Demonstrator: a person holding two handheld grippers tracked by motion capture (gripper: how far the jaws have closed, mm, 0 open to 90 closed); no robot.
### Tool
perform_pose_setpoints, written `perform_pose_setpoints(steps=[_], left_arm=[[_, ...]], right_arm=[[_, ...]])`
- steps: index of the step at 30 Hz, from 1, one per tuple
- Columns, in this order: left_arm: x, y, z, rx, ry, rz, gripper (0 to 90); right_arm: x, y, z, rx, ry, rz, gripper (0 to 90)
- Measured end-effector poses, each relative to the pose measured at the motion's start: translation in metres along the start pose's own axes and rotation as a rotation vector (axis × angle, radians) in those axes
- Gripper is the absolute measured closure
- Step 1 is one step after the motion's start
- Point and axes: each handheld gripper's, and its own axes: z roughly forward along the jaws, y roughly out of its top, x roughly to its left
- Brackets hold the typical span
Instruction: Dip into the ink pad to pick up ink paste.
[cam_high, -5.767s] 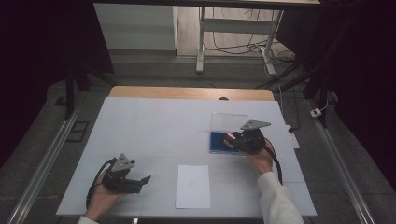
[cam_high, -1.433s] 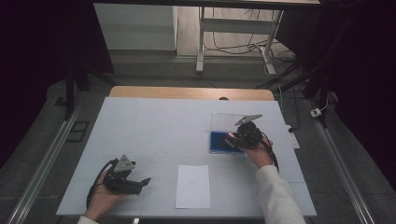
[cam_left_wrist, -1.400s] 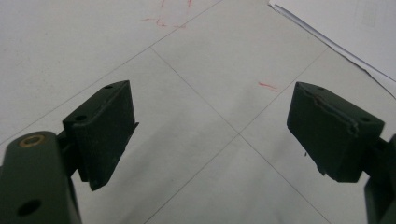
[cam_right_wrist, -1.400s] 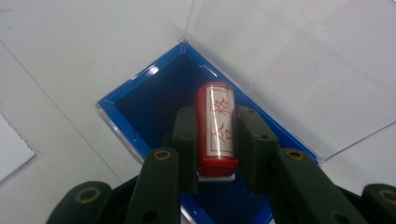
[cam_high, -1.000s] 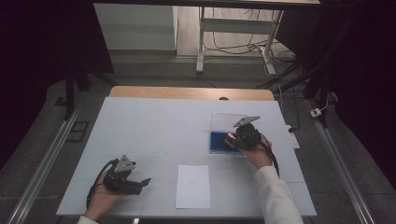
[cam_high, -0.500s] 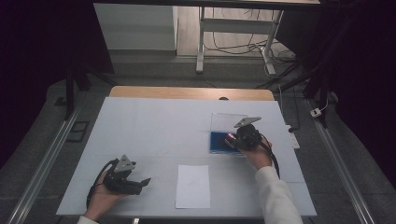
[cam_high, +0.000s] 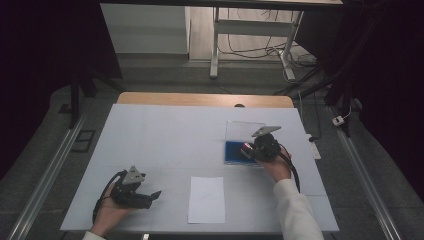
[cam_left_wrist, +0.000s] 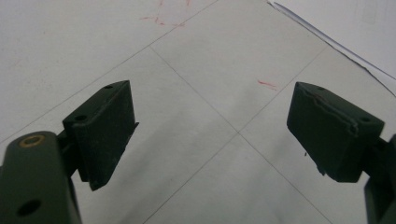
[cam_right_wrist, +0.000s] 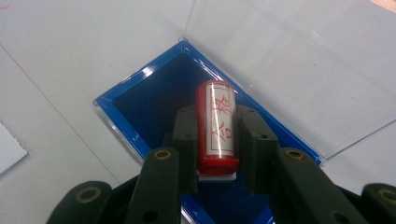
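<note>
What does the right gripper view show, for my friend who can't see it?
The right gripper is shut on a red stamp with red characters on its white label, held over a blue ink pad. The pad's clear lid lies open on the white table.

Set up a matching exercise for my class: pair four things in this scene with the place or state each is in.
Things:
1. red stamp
2. blue ink pad
3. sheet of paper
4. left gripper

States:
A. jaws wide apart, nothing between them
B. lying on the table between the two hands
C. clamped between the right gripper's jaws
D. in an open clear case

Pairs: 1-C, 2-D, 3-B, 4-A
</note>
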Motion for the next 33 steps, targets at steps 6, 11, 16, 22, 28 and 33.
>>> perform_pose_setpoints(steps=[6,11,16,22,28,33], left_arm=[[0.001,0.0,-0.001,-0.002,0.001,-0.005,15.6],[0.002,-0.001,-0.001,-0.007,0.001,-0.015,15.6],[0.002,-0.001,-0.001,-0.005,0.003,-0.016,15.6],[0.002,-0.001,-0.002,-0.009,0.001,-0.015,15.6],[0.003,-0.001,-0.001,-0.007,0.002,-0.016,15.6],[0.002,-0.001,-0.002,-0.007,0.002,-0.014,15.7]], right_arm=[[0.0,0.0,0.0,-0.001,-0.002,0.001,70.9],[-0.004,0.0,-0.006,-0.074,0.023,0.021,70.6],[-0.002,0.009,-0.017,-0.142,0.025,0.028,70.6],[0.0,0.023,-0.032,-0.144,0.02,0.007,70.5],[0.002,0.026,-0.028,-0.122,0.027,-0.005,70.5],[0.005,0.027,-0.023,-0.104,0.03,-0.015,70.4]])
